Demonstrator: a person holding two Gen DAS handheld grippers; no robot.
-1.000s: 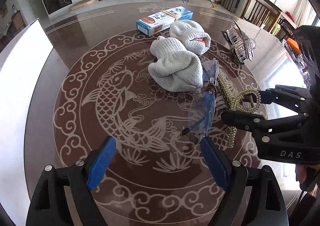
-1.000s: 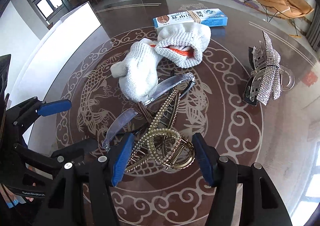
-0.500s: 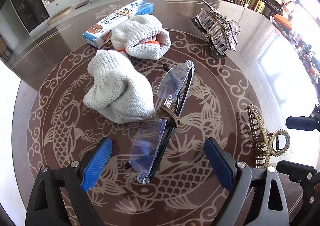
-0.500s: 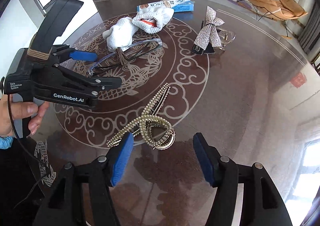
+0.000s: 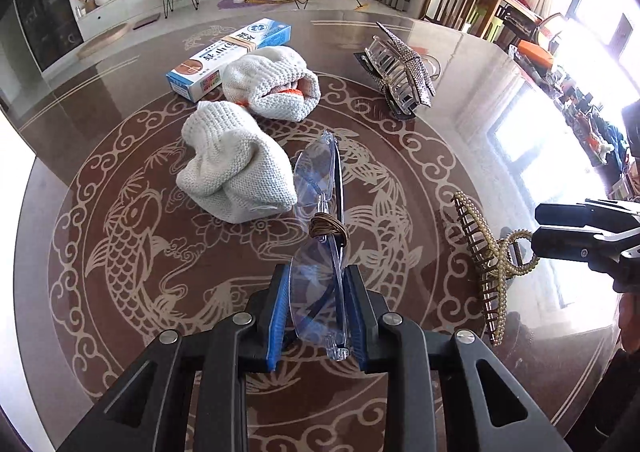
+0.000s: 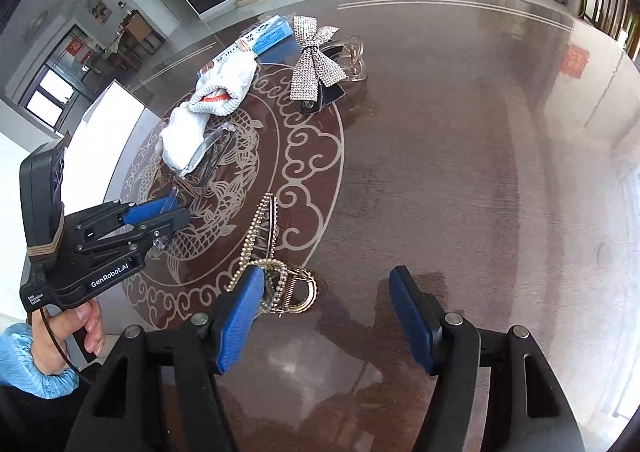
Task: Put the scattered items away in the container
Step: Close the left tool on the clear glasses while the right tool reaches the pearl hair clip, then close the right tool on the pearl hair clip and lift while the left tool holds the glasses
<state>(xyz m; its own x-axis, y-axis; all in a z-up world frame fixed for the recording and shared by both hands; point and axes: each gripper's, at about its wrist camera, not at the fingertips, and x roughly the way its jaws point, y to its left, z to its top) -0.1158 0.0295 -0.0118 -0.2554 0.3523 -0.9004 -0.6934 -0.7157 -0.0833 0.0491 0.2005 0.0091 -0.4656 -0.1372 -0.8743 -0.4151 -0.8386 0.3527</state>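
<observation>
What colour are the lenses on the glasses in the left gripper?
Clear with a blue tint, glasses; best in the left wrist view.

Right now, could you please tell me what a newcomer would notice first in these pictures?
The left tool is shut on the clear blue glasses at the centre of the koi-patterned table. Right of them lies a pearl hair claw beside the open right tool; white knit gloves lie behind.

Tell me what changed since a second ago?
The left gripper closed its jaws on the clear blue-tinted glasses. The right gripper let go of the gold pearl claw hair clip and sits open beside it. The white knitted gloves, rhinestone bow clip and blue-and-white box stayed put.
</observation>
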